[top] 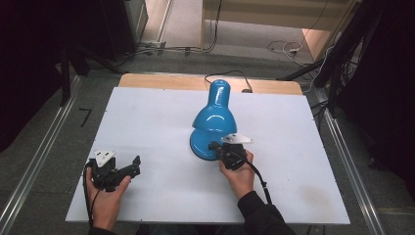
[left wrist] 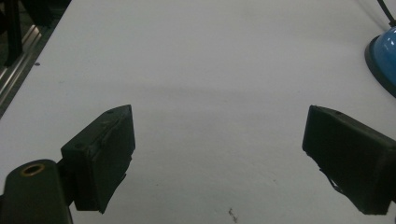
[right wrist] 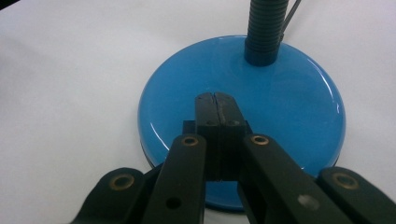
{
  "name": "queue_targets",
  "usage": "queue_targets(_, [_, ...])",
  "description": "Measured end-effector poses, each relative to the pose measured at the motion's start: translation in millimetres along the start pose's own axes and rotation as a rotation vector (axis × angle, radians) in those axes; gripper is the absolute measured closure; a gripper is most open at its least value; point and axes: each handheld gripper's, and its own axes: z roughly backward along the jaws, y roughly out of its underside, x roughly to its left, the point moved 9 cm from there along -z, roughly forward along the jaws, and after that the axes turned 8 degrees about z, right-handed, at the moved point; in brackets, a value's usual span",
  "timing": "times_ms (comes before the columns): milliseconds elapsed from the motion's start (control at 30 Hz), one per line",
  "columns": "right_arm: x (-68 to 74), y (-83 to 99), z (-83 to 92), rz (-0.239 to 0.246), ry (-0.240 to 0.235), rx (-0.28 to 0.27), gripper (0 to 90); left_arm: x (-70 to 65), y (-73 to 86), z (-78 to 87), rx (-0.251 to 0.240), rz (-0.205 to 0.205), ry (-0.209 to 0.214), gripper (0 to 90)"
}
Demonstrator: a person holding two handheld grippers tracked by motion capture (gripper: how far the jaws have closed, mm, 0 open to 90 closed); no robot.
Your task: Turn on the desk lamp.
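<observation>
A glossy blue desk lamp (top: 215,115) lies near the middle of the white table, its shade bent down over its round base (top: 201,146). My right gripper (top: 214,145) is shut with nothing between its jaws. In the right gripper view its closed tips (right wrist: 214,97) rest over the near part of the blue base (right wrist: 289,98), just short of the ribbed neck (right wrist: 265,32). A small black block (right wrist: 188,126) sits on the base beside the jaws. My left gripper (top: 134,164) is open at the table's front left, over bare table (left wrist: 218,116).
The white board (top: 147,122) covers a wooden table whose far edge (top: 166,81) shows behind it. The lamp's black cord (top: 235,73) runs off the back edge. The base's rim (left wrist: 383,56) shows at the far right of the left gripper view. Metal rails flank the table.
</observation>
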Motion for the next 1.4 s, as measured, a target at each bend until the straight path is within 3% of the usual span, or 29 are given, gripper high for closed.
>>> queue_targets(1067, [2.3, 0.5, -7.2, 0.0, -0.003, 0.005, 87.6, 1.3, -0.2, 0.1, -0.002, 0.001, -0.008, 12.0])
queue_targets(1400, [3.2, 1.8, -6.9, 0.023, 0.008, -0.004, 87.7, 1.2, 0.3, -0.2, 0.0, 0.0, -0.008, 12.0])
